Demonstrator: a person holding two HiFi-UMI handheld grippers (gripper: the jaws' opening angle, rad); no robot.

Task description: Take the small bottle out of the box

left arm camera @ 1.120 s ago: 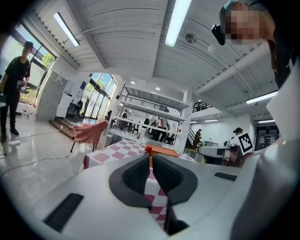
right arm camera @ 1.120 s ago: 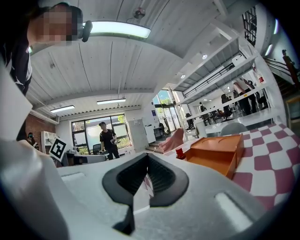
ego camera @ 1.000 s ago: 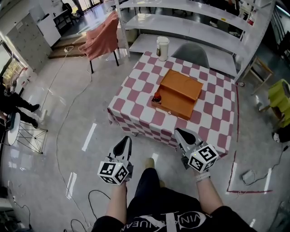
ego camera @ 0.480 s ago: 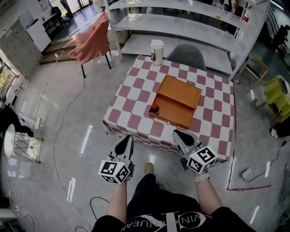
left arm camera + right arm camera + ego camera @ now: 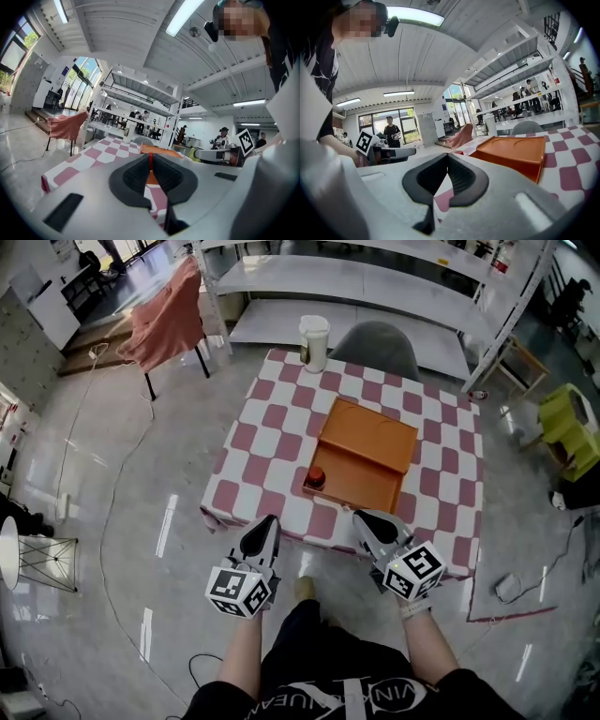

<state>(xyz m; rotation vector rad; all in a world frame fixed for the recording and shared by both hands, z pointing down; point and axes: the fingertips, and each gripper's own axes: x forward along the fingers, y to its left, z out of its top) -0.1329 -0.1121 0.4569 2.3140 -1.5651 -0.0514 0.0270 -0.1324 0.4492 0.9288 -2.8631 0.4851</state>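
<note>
An orange box (image 5: 367, 454) lies on the red-and-white checkered table (image 5: 272, 442). A small dark bottle with a red cap (image 5: 316, 476) stands at the box's near left corner; from here I cannot tell whether it is inside the box. Both grippers hang off the table's near edge, short of the box. The left gripper (image 5: 268, 522) is shut and holds nothing, and the right gripper (image 5: 362, 517) is likewise shut and empty. The left gripper view shows the left gripper (image 5: 151, 157) with pads together and the box (image 5: 161, 150) beyond. The right gripper (image 5: 447, 157) faces the box (image 5: 512, 152).
A white jug (image 5: 314, 341) stands at the table's far edge, with a grey chair (image 5: 380, 337) behind it. White shelving (image 5: 375, 277) runs along the back. A chair draped in pink cloth (image 5: 164, 310) is far left, a yellow-green chair (image 5: 568, 432) at right. Cables cross the floor.
The person has walked closer, so the table and box now sit nearer to the grippers. Both grippers stay shut and empty.
</note>
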